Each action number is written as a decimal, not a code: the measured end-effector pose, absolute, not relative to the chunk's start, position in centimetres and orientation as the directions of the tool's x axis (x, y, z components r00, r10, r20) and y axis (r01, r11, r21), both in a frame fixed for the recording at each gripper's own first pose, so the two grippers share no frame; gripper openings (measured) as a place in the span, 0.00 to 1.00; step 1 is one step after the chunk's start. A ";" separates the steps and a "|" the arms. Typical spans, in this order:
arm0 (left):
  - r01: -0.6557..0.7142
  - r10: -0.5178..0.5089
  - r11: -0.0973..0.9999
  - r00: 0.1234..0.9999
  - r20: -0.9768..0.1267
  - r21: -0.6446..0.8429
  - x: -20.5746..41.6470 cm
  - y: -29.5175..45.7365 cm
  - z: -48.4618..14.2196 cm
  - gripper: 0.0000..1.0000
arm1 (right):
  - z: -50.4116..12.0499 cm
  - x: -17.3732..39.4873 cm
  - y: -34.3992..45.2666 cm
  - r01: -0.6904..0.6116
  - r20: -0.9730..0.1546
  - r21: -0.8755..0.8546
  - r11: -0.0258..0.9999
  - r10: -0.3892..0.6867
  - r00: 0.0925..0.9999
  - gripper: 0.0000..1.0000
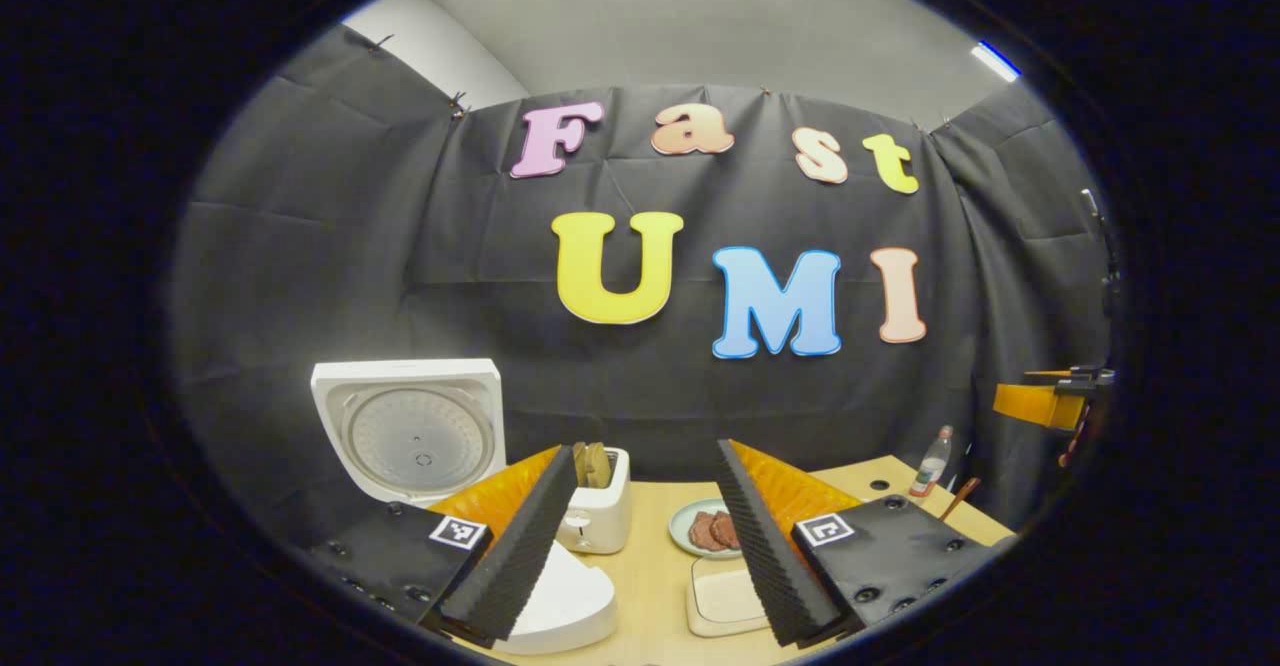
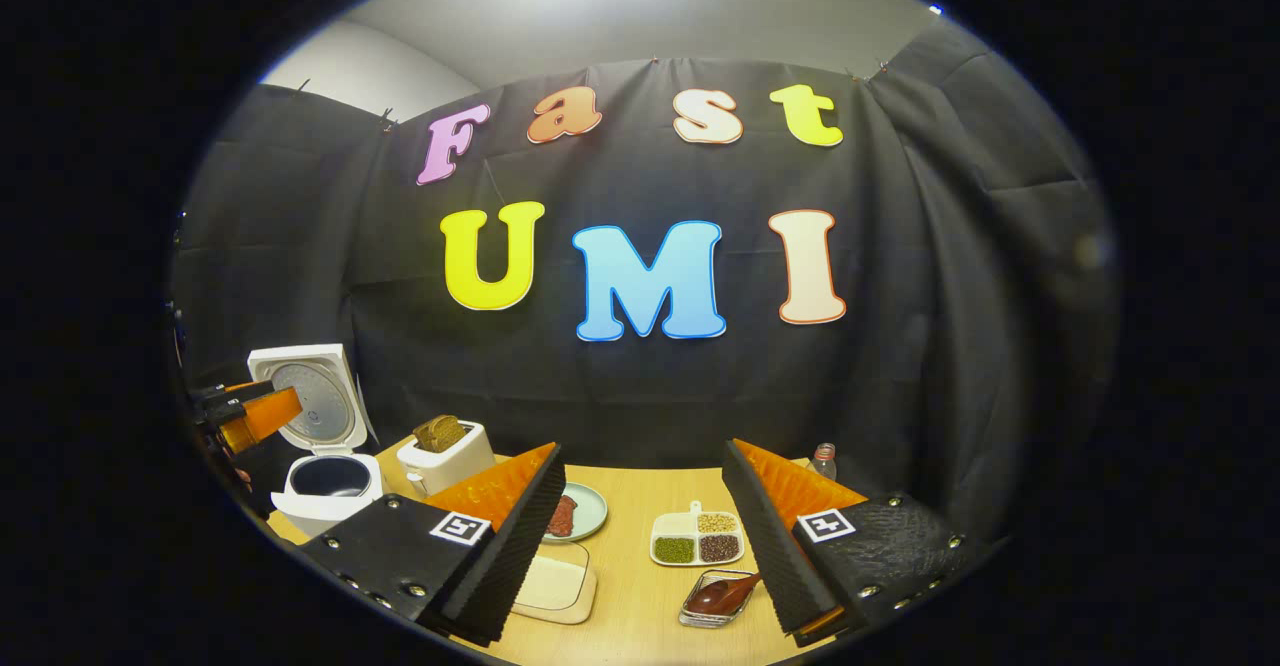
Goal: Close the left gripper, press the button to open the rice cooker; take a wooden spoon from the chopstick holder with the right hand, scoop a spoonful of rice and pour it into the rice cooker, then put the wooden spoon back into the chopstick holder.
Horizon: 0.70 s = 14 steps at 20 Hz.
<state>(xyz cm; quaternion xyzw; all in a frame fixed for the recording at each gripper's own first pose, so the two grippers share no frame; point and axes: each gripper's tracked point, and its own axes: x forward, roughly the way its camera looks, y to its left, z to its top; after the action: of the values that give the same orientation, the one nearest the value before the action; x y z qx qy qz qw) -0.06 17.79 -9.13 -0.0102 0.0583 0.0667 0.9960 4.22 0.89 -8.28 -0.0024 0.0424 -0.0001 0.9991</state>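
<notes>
In the left gripper view, the left gripper (image 1: 645, 536) is seen at the bottom of the frame with its two fingers spread wide apart, and nothing is held between them. The rice cooker (image 1: 420, 446) is placed at the lower left of the frame on the wooden table (image 1: 650, 576); its lid is raised upright and the inner side of the lid is turned to the camera. Just right of the cooker, a white toaster (image 1: 598, 511) with bread slices is seen between the fingers. A plate with meat slices (image 1: 706, 529) is found at the lower centre, and a pale tray (image 1: 725, 601) is placed below it. At the right edge of the frame, the right gripper (image 1: 1050, 401) is seen farther off, and a small bottle (image 1: 932, 462) stands on the table near it.

In the right gripper view, the right gripper (image 2: 645, 536) is shown at the bottom, also wide open and empty. The rice cooker (image 2: 322, 446) stands at the lower left with the lid up and the dark pot visible. The left gripper (image 2: 250, 411) is seen at the left edge, beside the cooker. A divided dish with grains (image 2: 698, 538) is placed at the lower centre, and a small glass dish with a wooden spoon (image 2: 720, 596) is found below it, near the right finger.
</notes>
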 end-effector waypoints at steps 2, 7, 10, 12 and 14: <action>-0.129 0.126 0.991 0.985 -0.121 -0.017 0.0 17.4 -9.2 0.96 | -9.2 4.3 -0.3 0.022 -0.091 -0.005 1.000 -0.022 0.996 0.96; -0.128 0.123 0.991 0.981 -0.152 -0.023 -0.1 17.1 -10.0 0.97 | -12.5 4.9 -5.4 0.138 -0.135 0.039 0.990 -0.132 0.982 0.96; -0.128 0.123 0.992 0.979 -0.160 -0.020 -0.1 16.8 -10.2 0.97 | -14.6 5.5 -8.0 0.181 -0.176 0.043 0.983 -0.171 0.969 0.96; -0.130 0.126 0.991 0.978 -0.166 -0.018 -0.1 16.7 -10.3 0.96 | -16.0 6.2 -9.4 0.204 -0.198 0.042 0.978 -0.192 0.961 0.96; -0.135 0.130 0.991 0.976 -0.172 -0.017 0.0 16.7 -10.5 0.96 | -17.9 6.9 -10.9 0.226 -0.221 0.038 0.973 -0.212 0.952 0.96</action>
<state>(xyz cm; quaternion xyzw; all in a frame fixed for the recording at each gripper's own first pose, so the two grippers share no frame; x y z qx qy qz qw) -0.01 16.68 -10.47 -0.0142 0.0856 0.0667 0.9940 6.86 -10.85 -17.86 0.0314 0.1083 -0.1109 0.9874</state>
